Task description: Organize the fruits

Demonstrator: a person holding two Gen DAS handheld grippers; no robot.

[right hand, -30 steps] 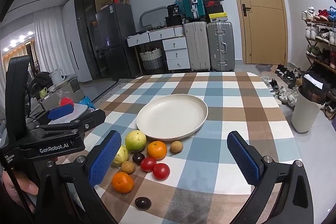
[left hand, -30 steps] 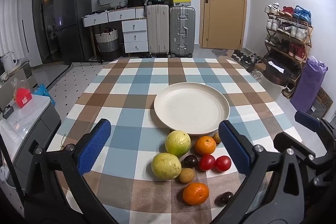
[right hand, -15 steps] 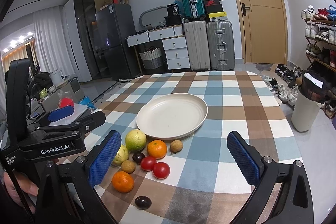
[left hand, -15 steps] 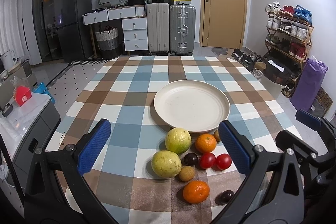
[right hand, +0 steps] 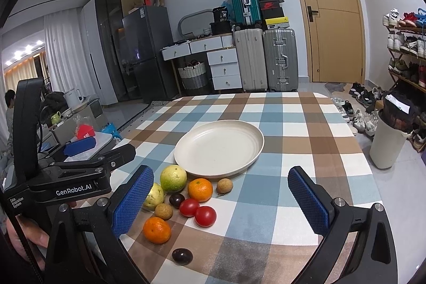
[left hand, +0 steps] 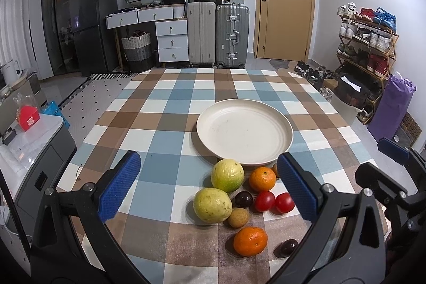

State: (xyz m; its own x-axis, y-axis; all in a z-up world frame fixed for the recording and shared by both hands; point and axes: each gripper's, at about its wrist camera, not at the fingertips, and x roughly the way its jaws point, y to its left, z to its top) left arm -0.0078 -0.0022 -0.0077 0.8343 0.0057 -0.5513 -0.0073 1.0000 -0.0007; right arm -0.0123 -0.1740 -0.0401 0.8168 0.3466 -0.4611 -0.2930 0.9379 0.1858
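You are at the start: the plate [left hand: 282,121] sits bare on the checked tabletop [left hand: 165,97], and the fruit [left hand: 227,175] lies clustered just beside its near rim. Both your left hand-held gripper [left hand: 207,188] and right hand-held gripper [right hand: 221,201] hover spread wide, holding nothing. Next, I judge, lower one around a single fruit.

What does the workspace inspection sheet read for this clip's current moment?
Surface: checked blue, brown and white tablecloth covers the table.
Job's things: round cream plate holds nothing; two yellow-green round fruits, two oranges, two red tomatoes, two dark plums and small tan round fruits lie on the cloth by the plate's near rim.
Clutter: nothing seen on the table.
Grippers: left tongs and right tongs open, holding nothing, above the near edge.
Cables: nothing seen.
Surroundings: suitcases, white drawers, shoe rack, closed wooden door.
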